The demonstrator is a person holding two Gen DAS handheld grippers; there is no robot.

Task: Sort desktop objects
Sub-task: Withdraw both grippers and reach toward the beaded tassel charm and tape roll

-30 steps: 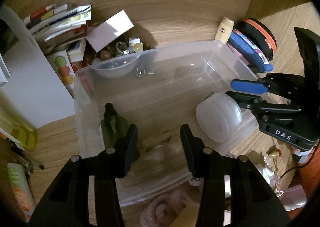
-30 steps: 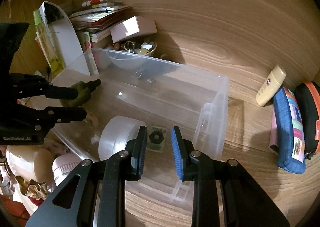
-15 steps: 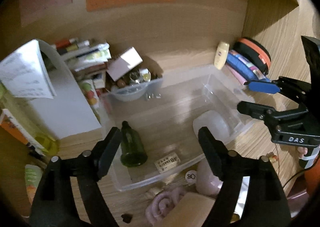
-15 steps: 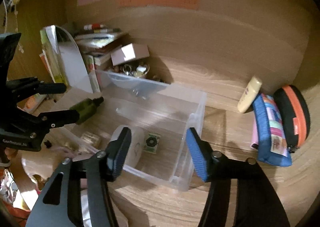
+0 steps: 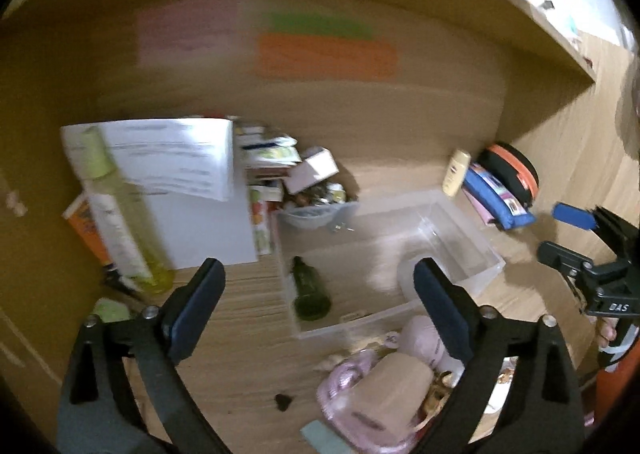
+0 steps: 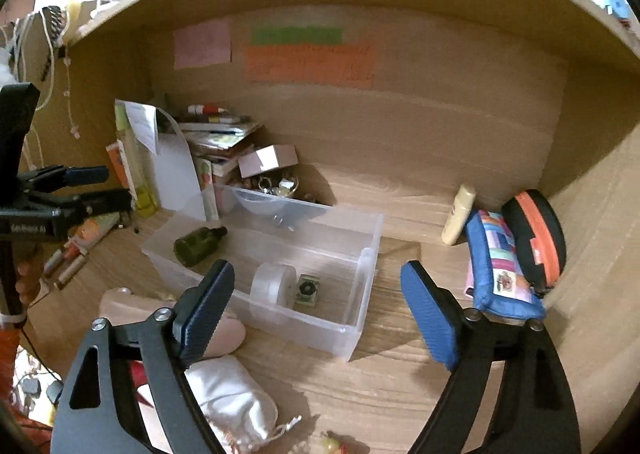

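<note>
Clear box (image 6: pixel 360 254) on tabletop (image 6: pixel 400 374) w/ green bottle (image 6: pixel 198 240) + tape roll (image 6: pixel 272 288) inside | our left gripper (image 5: pixel 316 302) & right gripper (image 6: pixel 316 306) both opening, nothing in them

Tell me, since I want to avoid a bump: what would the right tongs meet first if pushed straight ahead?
Probably the clear plastic bin, near its right end wall; the opening right tongs hold nothing. Depth is uncertain.
</note>
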